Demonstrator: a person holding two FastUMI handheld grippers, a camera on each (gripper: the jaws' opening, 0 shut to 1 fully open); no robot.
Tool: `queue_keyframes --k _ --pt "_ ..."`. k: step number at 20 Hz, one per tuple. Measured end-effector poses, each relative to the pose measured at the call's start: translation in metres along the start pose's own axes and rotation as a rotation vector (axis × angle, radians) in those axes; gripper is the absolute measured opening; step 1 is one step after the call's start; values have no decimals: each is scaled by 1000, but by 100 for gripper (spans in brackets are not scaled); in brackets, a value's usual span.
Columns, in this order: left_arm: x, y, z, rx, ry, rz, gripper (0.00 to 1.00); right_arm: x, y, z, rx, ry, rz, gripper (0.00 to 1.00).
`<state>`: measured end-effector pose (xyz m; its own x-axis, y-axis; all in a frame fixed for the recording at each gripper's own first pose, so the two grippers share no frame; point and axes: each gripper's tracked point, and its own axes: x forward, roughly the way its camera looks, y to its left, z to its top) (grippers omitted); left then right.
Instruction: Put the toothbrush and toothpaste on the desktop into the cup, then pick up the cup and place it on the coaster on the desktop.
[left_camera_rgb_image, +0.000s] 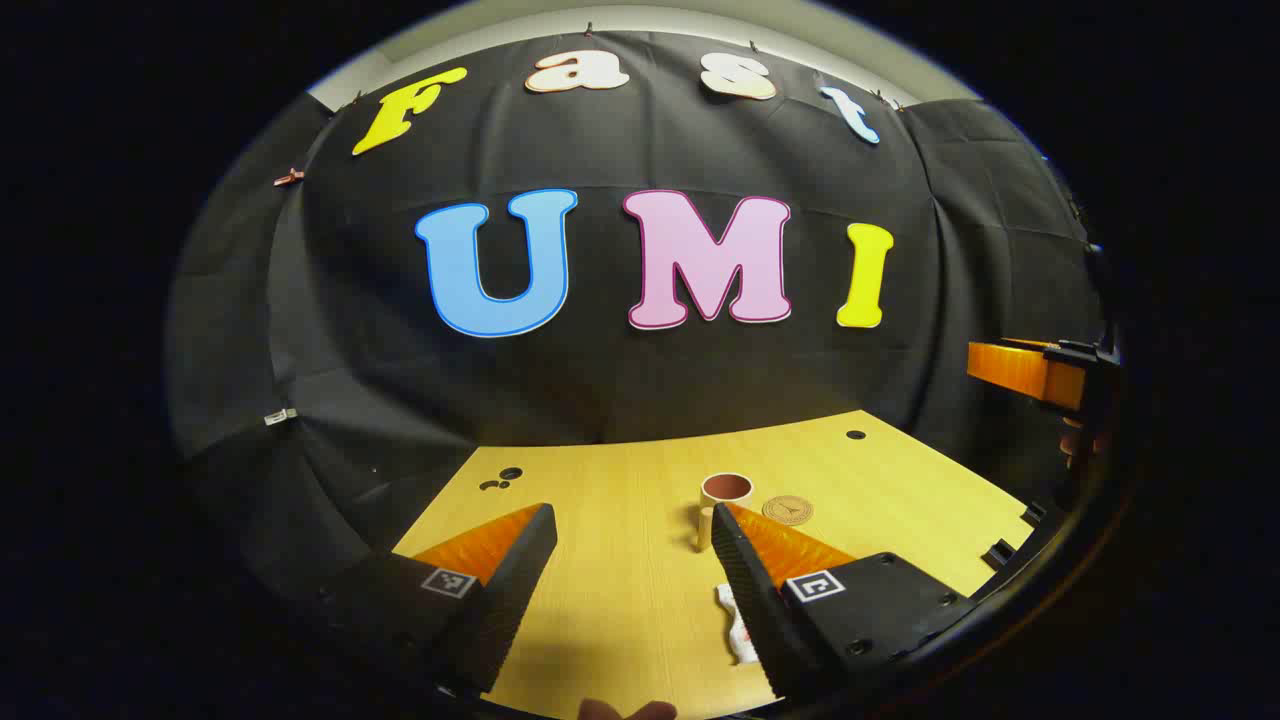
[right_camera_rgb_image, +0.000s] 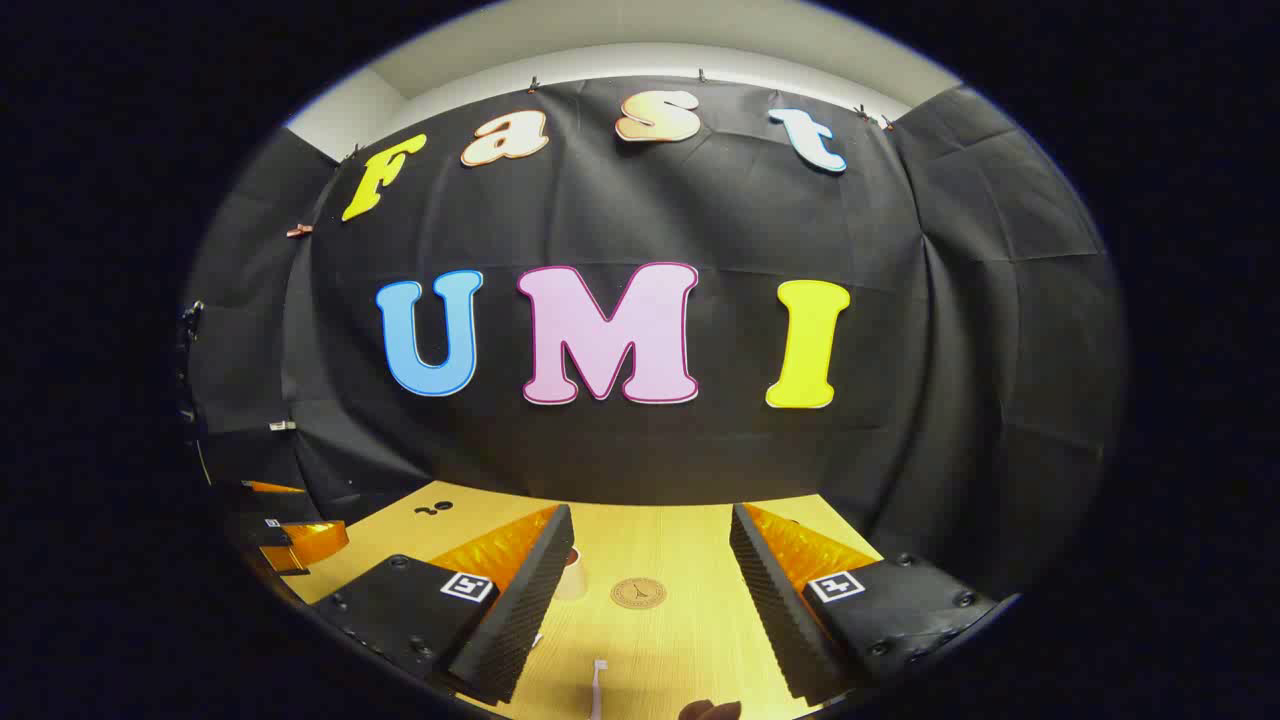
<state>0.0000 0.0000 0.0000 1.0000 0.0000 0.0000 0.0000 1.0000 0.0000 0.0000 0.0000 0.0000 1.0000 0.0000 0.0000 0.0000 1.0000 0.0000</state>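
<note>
Toothpaste lies on the desk near the left tool, low in the left gripper view and pressed up against the inner edge of that tool's right-hand finger, which hides part of it. What shows of the tube runs near to far. Farther off stands the cup, upright, mouth open, with the round coaster just beside it to the right.

In the right gripper view the toothbrush lies near the right tool, between its fingers and low, its head pointing far; the coaster sits beyond it, the cup half hidden behind the left-hand finger.

Both tools are spread wide, holding and touching nothing that I can see. By my judgement each tool is nearer its own piece: left for toothpaste, right for toothbrush.
</note>
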Motion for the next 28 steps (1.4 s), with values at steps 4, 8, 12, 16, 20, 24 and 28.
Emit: queue_keyframes --k 4,8,12,16,20,24,28 --pt "10 -6 -3 8 12 7 95 5 -2 -4 1 9 7 97" --pt "15 -12 -7 14 22 6 94 9 -7 -8 1 21 7 97" --pt "15 -16 -13 16 35 11 94 8 -9 -12 1 22 10 97" --pt "17 -24 -26 14 68 1 94 8 -9 -19 -1 38 23 97" --pt "34 -49 -63 14 201 -43 94 7 -11 -31 -1 63 30 97" --pt "58 -84 -121 -2 389 -116 94 6 -19 -46 -6 95 35 97" --pt "83 -99 -171 -20 521 -138 91 7 -31 -62 -3 135 33 97"
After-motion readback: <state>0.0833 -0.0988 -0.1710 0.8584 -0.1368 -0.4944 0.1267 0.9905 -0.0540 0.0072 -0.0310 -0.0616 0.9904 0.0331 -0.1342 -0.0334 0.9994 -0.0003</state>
